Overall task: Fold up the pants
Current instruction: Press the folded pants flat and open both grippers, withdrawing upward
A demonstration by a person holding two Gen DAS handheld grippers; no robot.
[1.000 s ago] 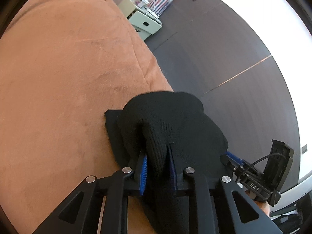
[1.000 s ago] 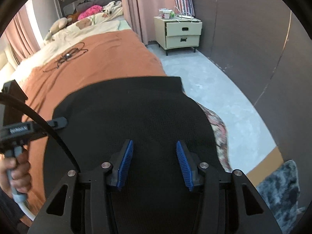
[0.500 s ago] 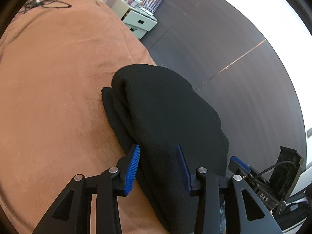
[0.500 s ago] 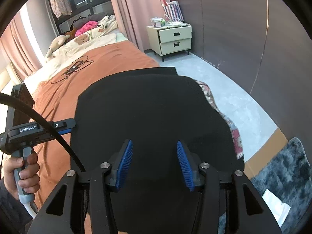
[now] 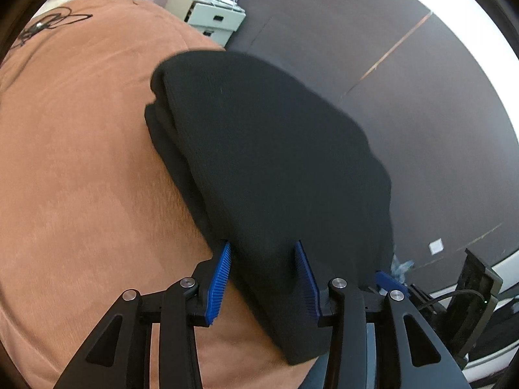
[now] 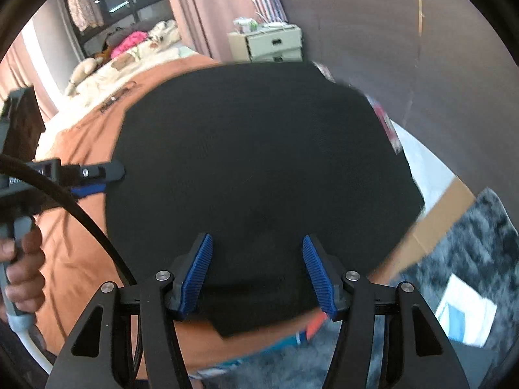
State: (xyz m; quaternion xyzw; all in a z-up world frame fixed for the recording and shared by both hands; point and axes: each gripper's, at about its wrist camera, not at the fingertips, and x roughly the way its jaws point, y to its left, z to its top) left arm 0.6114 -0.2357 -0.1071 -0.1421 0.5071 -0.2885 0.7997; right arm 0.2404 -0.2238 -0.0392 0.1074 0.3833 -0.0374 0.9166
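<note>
Orange bedspread [image 5: 81, 162]: bears the black pants [image 5: 259, 162], a folded stack at its near edge. Left gripper [image 5: 264, 278]: pads apart, straddling the stack's edge; a second ago clamped on it. Right gripper [image 6: 258, 275]: jaws opening over the cloth, unpinched. Step: release after the fold, likely the last; next, withdraw without dragging layers.

One pants [image 5: 266, 162], two grippers, one nightstand [image 6: 269, 45].

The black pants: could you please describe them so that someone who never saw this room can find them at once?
Find the bed with the orange-brown blanket. Near its foot edge lies the black pants, folded into a thick stack of layers. It is the only black cloth on the blanket; the thin black cable lies farther up the bed.
</note>
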